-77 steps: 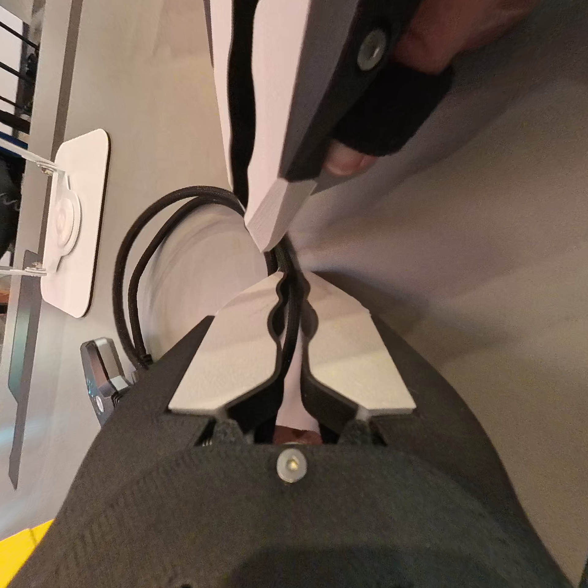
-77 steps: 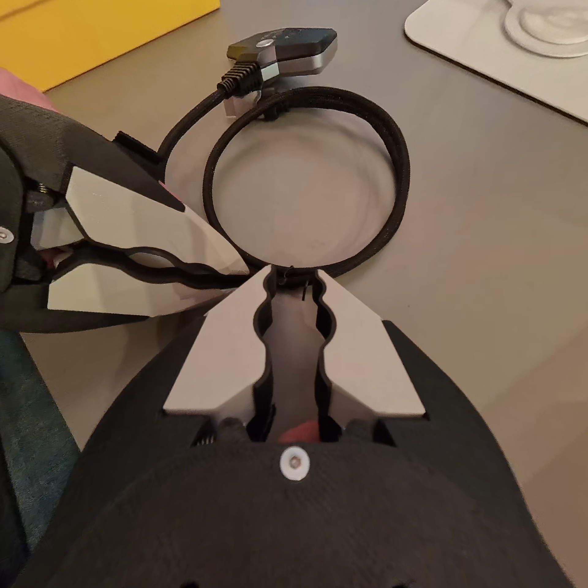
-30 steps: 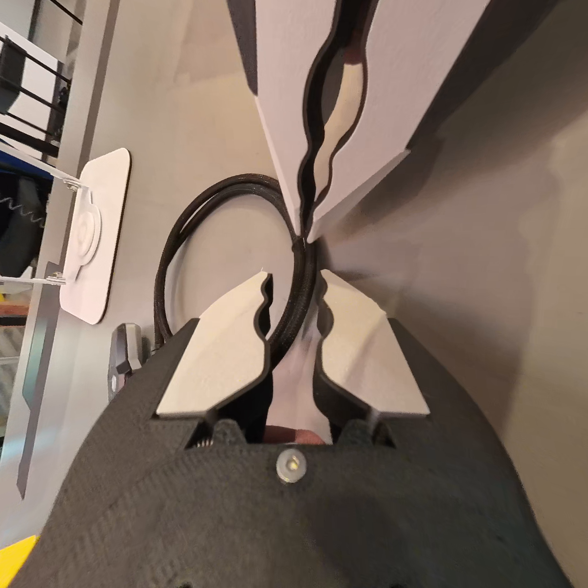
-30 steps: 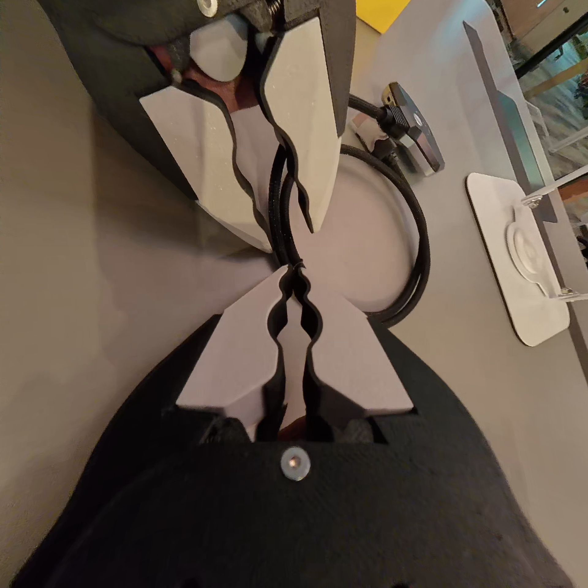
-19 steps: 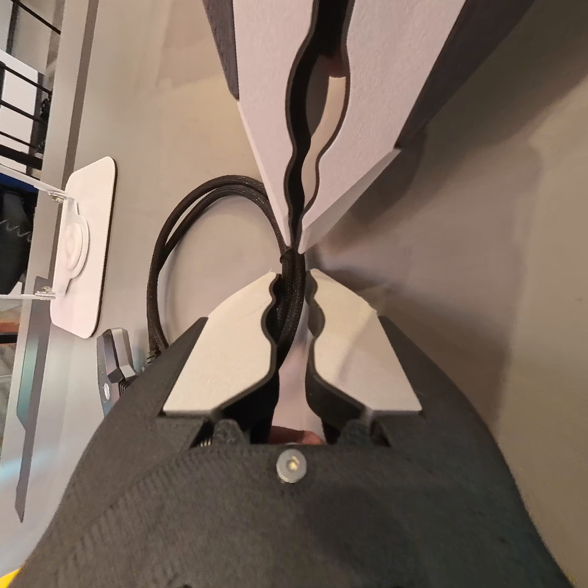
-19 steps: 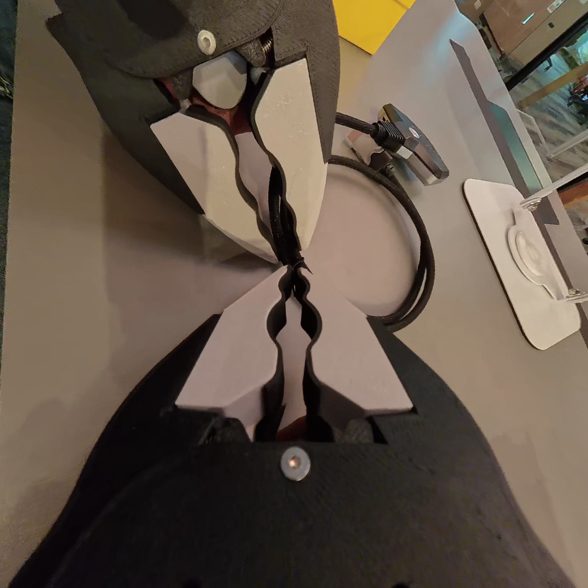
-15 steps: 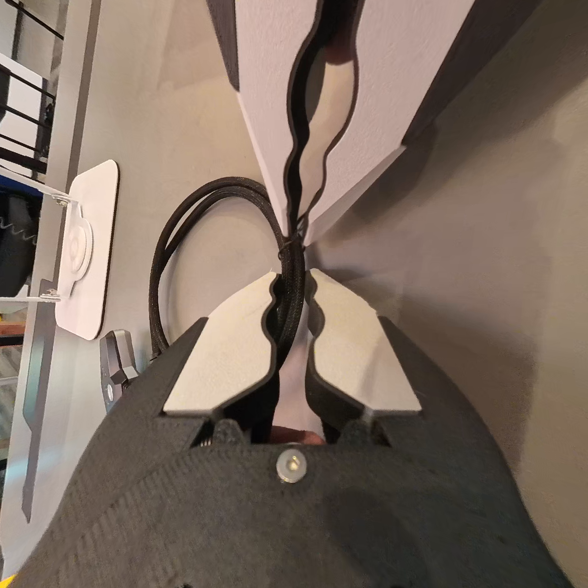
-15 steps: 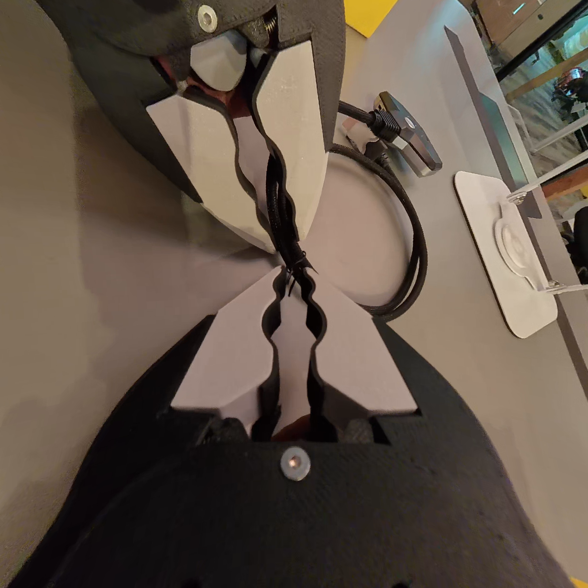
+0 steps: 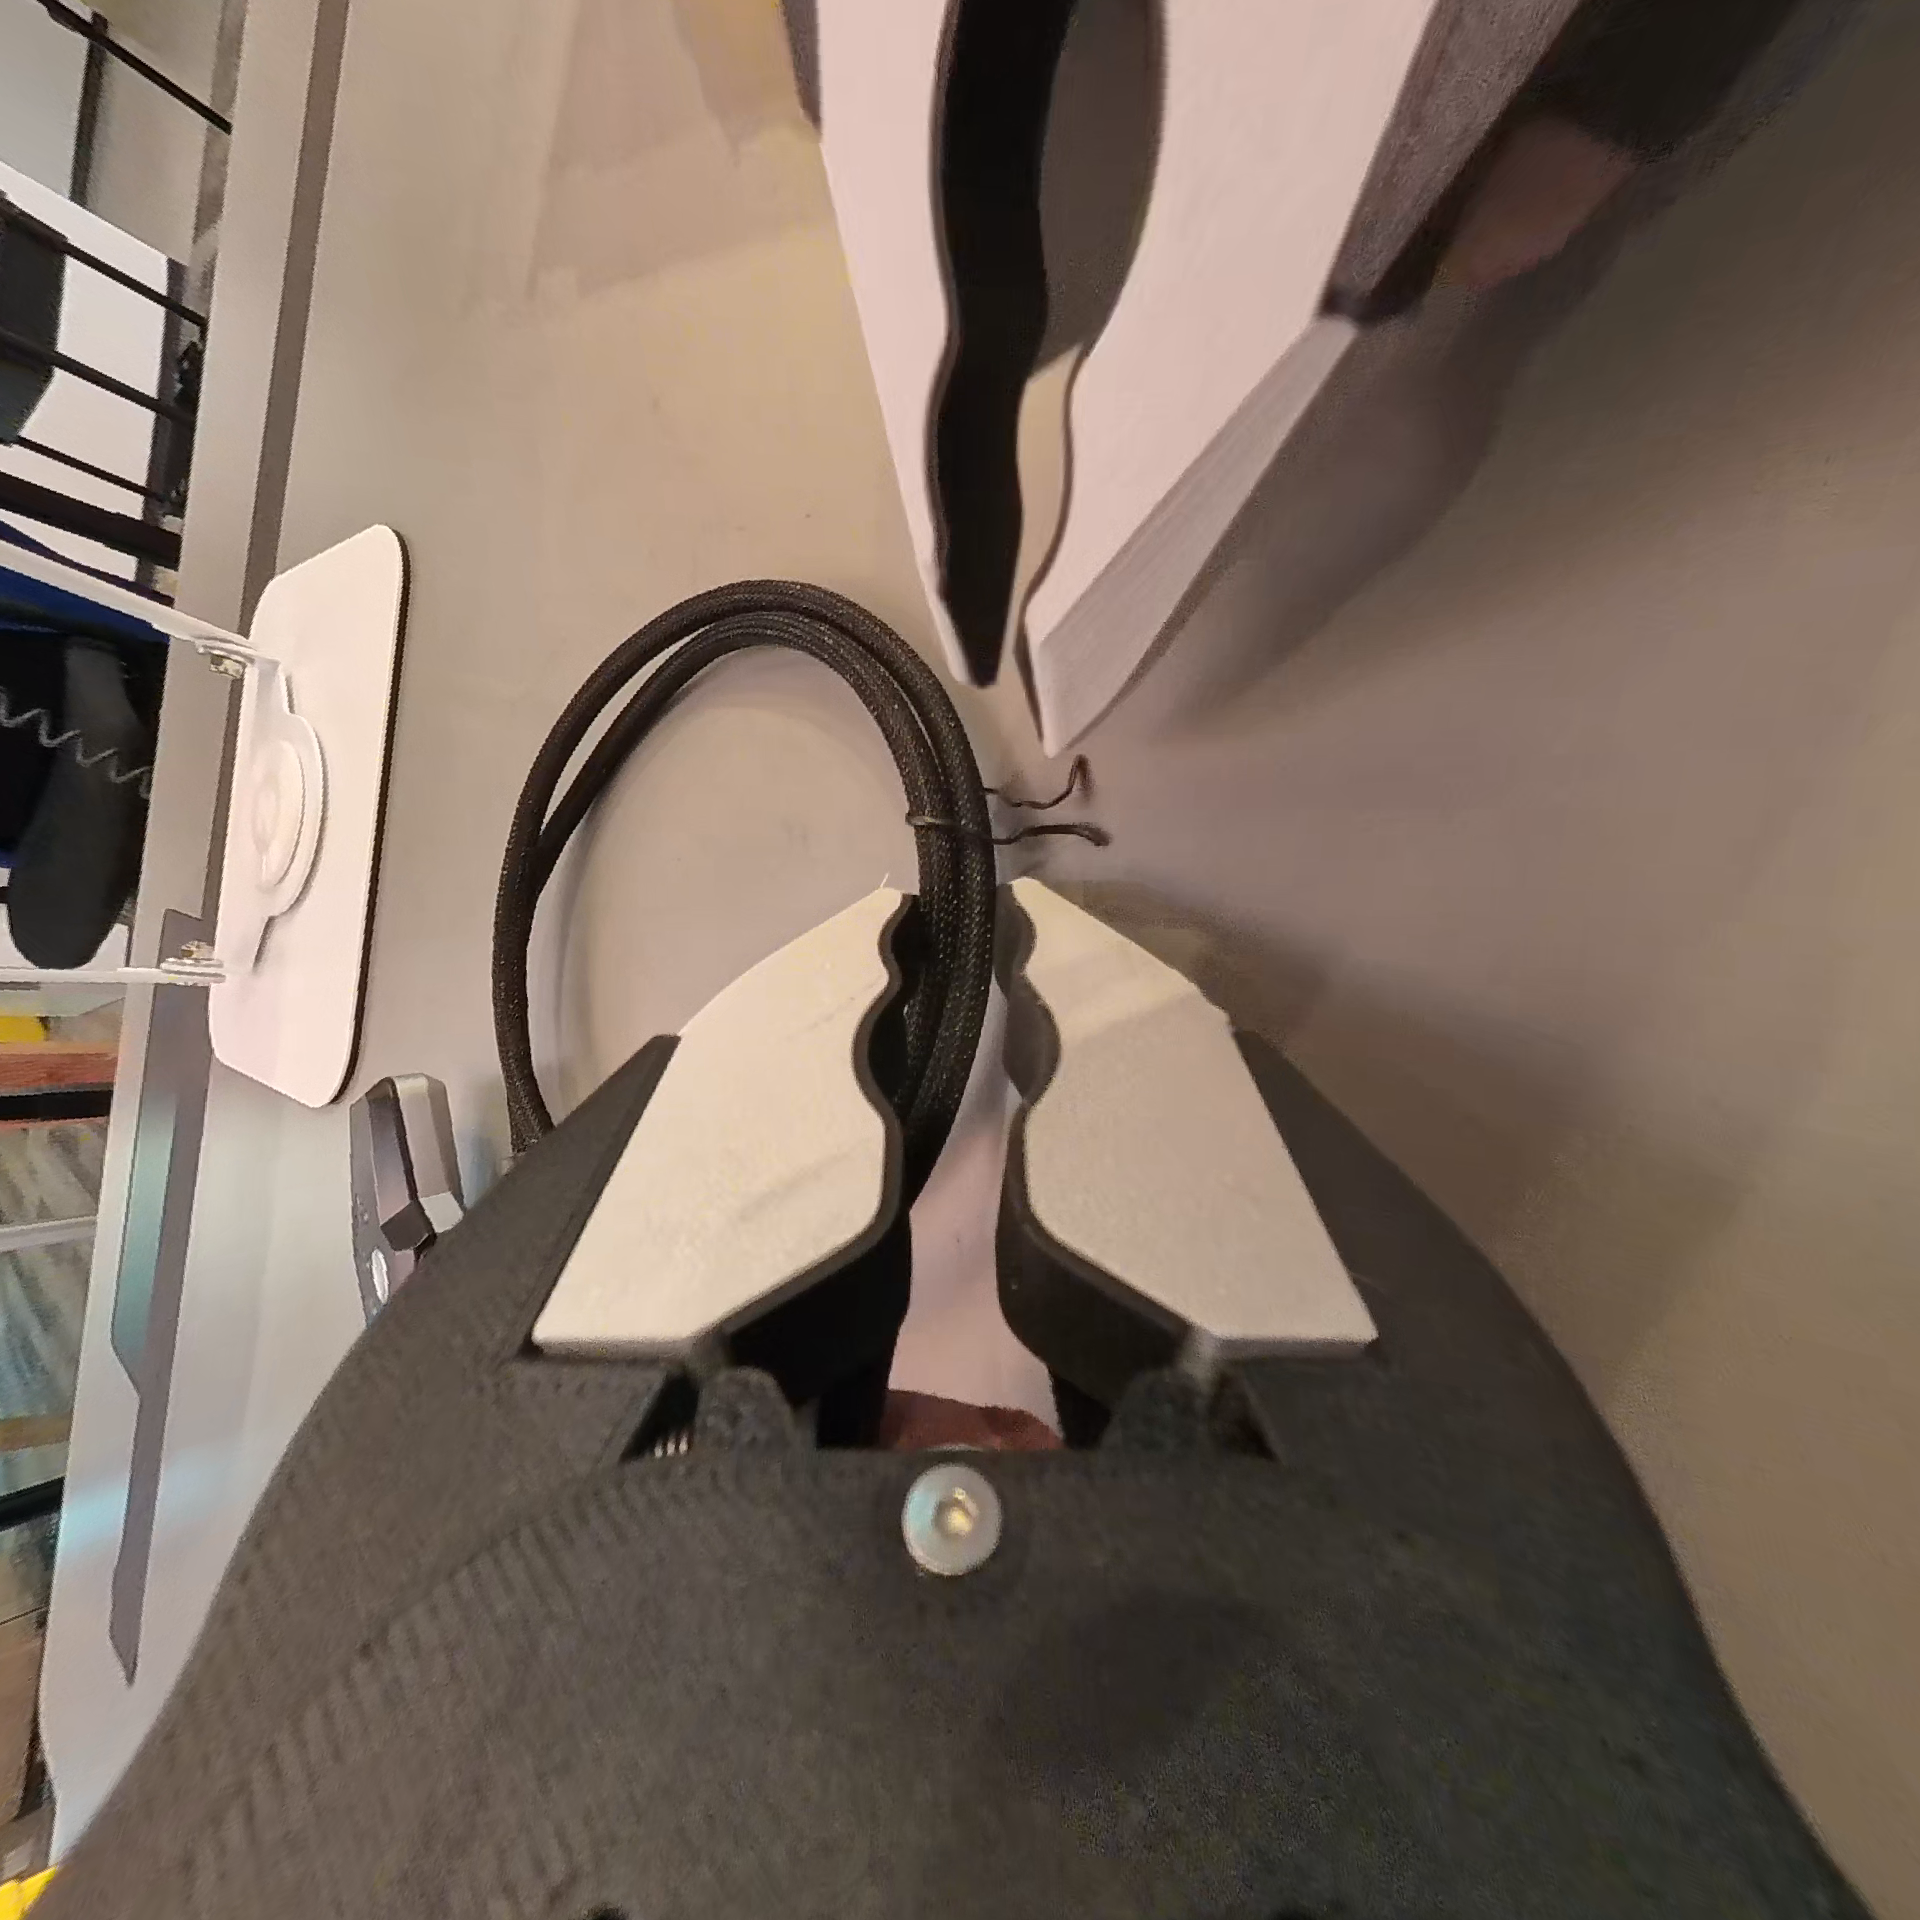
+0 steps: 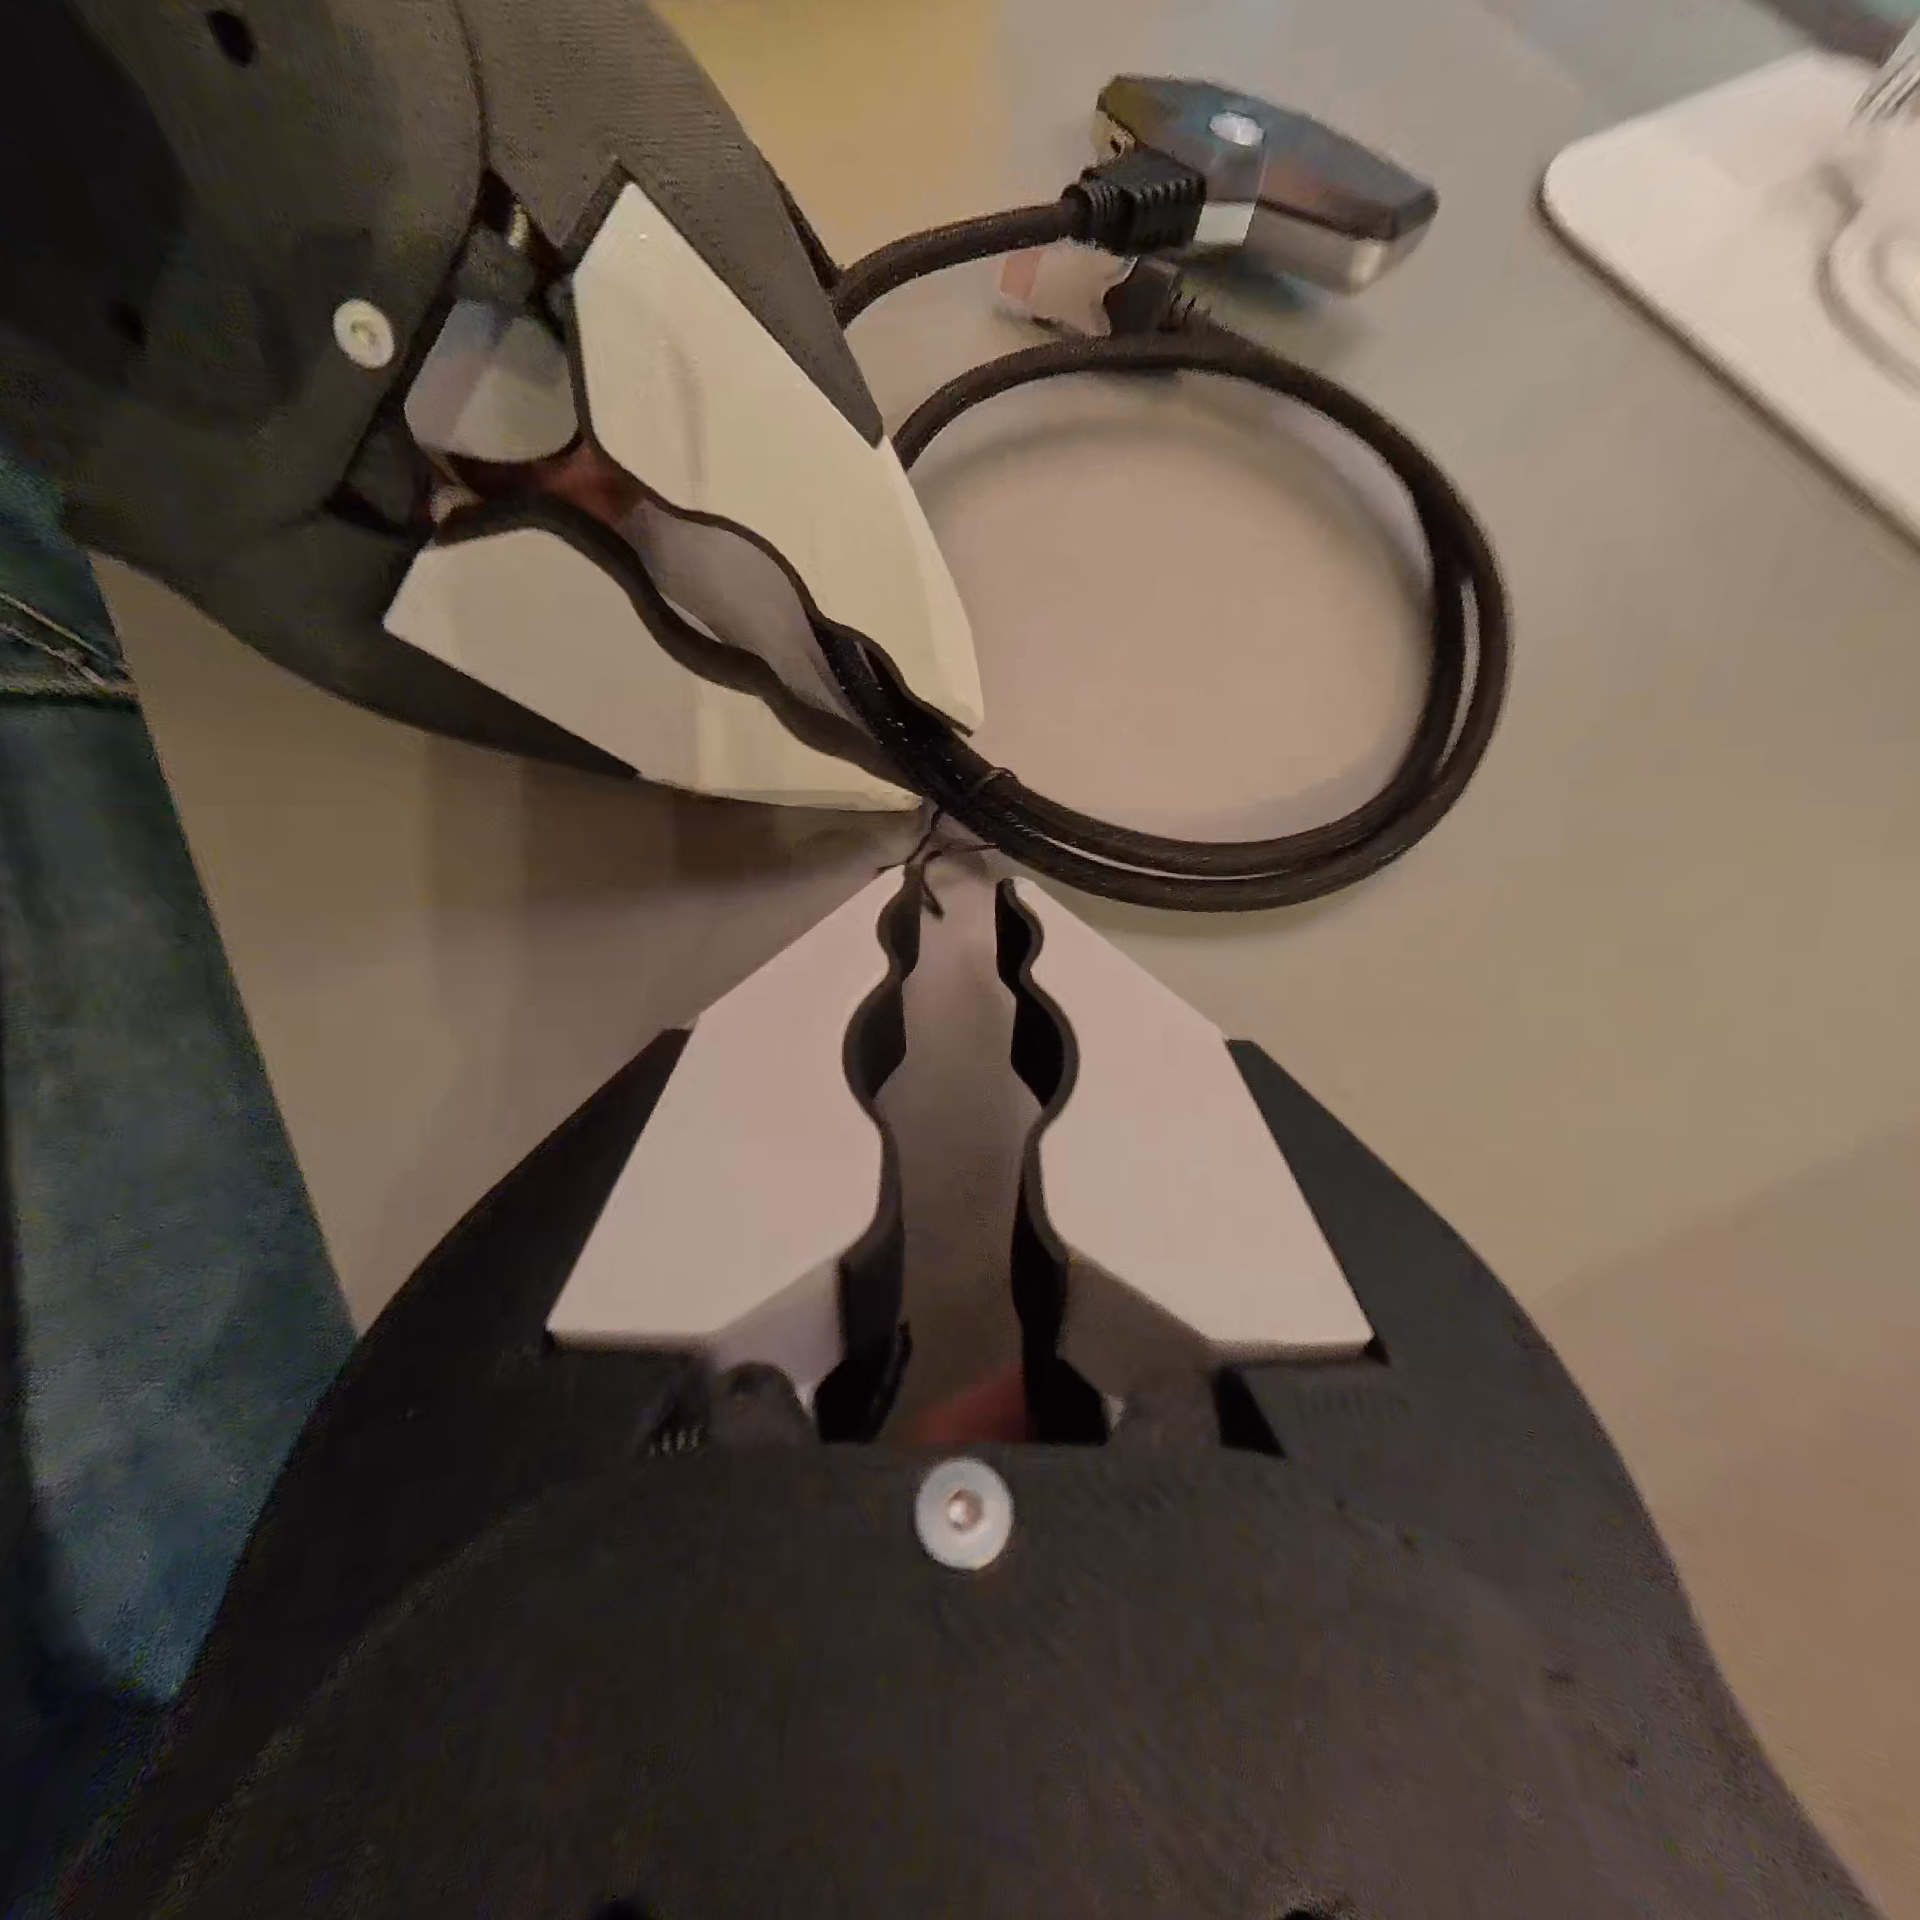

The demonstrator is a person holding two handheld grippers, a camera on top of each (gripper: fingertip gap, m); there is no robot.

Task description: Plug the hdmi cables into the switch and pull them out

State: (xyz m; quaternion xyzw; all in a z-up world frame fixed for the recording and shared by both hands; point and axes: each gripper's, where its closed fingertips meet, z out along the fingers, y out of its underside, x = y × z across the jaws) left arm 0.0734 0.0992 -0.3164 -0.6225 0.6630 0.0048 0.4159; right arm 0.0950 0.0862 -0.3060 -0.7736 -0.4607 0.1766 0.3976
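1. Left wrist view: the black hdmi cable (image 9: 727,727) is wound into a round loop that lies flat on the grey table (image 9: 1455,935). The loop spreads away to the left of the fingers.
2. The left gripper (image 9: 951,904) pinches the near side of the loop. Two strands of cable run between its white fingers (image 9: 790,1122), so its gap is narrow and full of cable.
3. A thin black tie (image 9: 1023,821) wraps the strands just past the fingertips. Its two loose ends stick out to the right.
4. The right gripper (image 9: 1003,681) comes down from the top, tips pointing at the tie. Its tips are close together and do not touch the tie here.
5. The dark switch (image 9: 400,1184) lies at the left, near a white pad (image 9: 332,831).
6. Right wrist view: the loop (image 10: 1403,675) lies flat ahead and to the right. One cable end goes up to the switch (image 10: 1278,187), and its plug (image 10: 1138,208) is in the switch's side.
7. The right gripper (image 10: 951,894) has a small gap between its tips. The tie's ends (image 10: 925,857) sit right at that gap. I cannot tell if they are pinched.
8. The left gripper (image 10: 935,764) reaches in from the upper left, tilted down to the table, and squeezes the cable next to the tie.
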